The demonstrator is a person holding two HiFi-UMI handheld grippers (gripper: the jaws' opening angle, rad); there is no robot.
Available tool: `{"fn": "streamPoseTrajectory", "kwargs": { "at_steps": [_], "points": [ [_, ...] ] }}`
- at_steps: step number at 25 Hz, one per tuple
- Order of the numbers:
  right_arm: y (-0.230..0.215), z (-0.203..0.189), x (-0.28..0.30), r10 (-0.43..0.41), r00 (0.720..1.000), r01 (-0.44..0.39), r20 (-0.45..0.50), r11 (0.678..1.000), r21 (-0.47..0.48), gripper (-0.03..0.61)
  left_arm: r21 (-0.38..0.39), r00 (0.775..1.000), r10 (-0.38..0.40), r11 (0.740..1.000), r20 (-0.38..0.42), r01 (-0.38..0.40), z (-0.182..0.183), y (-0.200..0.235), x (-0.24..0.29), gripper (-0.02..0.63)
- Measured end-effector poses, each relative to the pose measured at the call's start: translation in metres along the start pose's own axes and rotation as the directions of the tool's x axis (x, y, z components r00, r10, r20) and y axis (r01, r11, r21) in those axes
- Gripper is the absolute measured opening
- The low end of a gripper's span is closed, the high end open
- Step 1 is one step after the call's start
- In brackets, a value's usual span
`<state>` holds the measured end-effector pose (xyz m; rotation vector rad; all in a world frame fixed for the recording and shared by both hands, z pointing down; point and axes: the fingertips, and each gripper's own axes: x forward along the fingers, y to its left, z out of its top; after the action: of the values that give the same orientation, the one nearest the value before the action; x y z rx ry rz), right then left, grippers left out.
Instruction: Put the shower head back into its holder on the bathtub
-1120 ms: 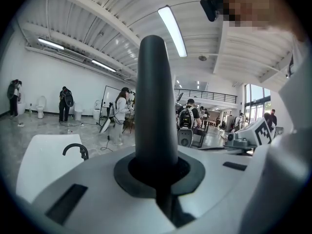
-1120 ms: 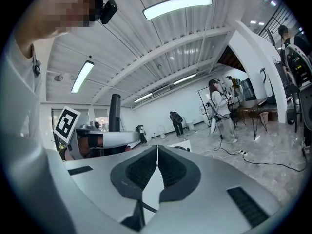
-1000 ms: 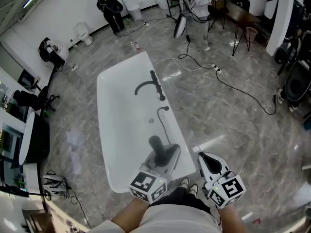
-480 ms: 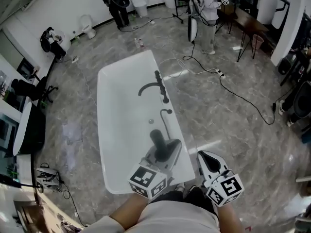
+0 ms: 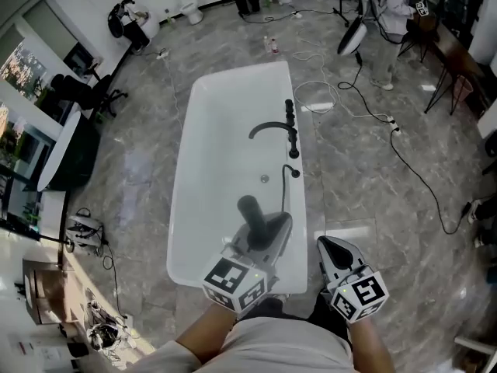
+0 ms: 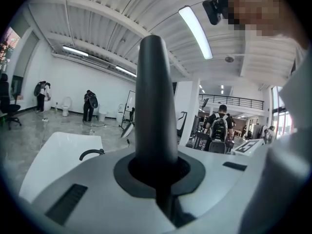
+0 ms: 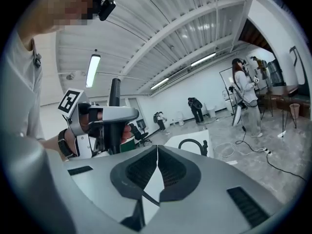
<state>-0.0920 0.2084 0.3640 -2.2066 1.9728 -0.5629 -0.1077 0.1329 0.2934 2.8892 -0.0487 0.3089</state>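
In the head view my left gripper (image 5: 262, 238) is shut on the dark shower head (image 5: 250, 210), which stands up out of the jaws over the near end of the white bathtub (image 5: 185, 169). A thin hose runs from it along the tub's right rim to the small black holder (image 5: 291, 171), just this side of the black faucet (image 5: 273, 128). The left gripper view shows the shower head (image 6: 156, 106) upright, clamped in the left gripper (image 6: 161, 182). My right gripper (image 5: 328, 245) is shut and empty over the floor right of the tub; the right gripper (image 7: 156, 165) has its pads together.
Cables (image 5: 404, 154) snake over the marble floor right of the tub. People (image 5: 384, 6) and a stand are at the far end. A dark table (image 5: 66, 162), chairs and gear line the left side. The left gripper (image 7: 105, 113) shows in the right gripper view.
The head view has swung, so the tub now lies more upright and nearer the picture's middle. Both grippers keep their places low in the picture; the left still holds the shower head.
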Motion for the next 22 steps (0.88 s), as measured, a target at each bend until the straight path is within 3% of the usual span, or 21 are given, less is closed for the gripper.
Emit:
{"fn": "streamPoseTrajectory", "kwargs": {
  "at_steps": [5,12,18,22],
  "points": [
    [-0.039,0.002,0.011,0.159,0.983,-0.165,-0.089,0.985,-0.059,0.015,-0.072,0.989,0.143,0.987,0.038,-0.14,0.019,-0.001,0.028,0.014],
    [-0.046,-0.02,0.031,0.33,0.923,-0.354,-0.198,0.93,-0.099,0.015,-0.108,0.951,0.303,0.949,0.057,-0.296,0.035,0.018,0.033,0.014],
    [-0.025,-0.048,0.057,0.396,0.887,-0.432,-0.236,0.892,-0.13,0.015,-0.142,0.931,0.361,0.926,0.056,-0.351,0.027,0.044,0.025,0.012],
    [-0.018,-0.087,0.071,0.37,0.873,-0.443,-0.317,0.873,-0.203,0.017,-0.161,0.931,0.356,0.926,0.076,-0.341,0.038,0.053,0.017,0.014]
  ]
}}
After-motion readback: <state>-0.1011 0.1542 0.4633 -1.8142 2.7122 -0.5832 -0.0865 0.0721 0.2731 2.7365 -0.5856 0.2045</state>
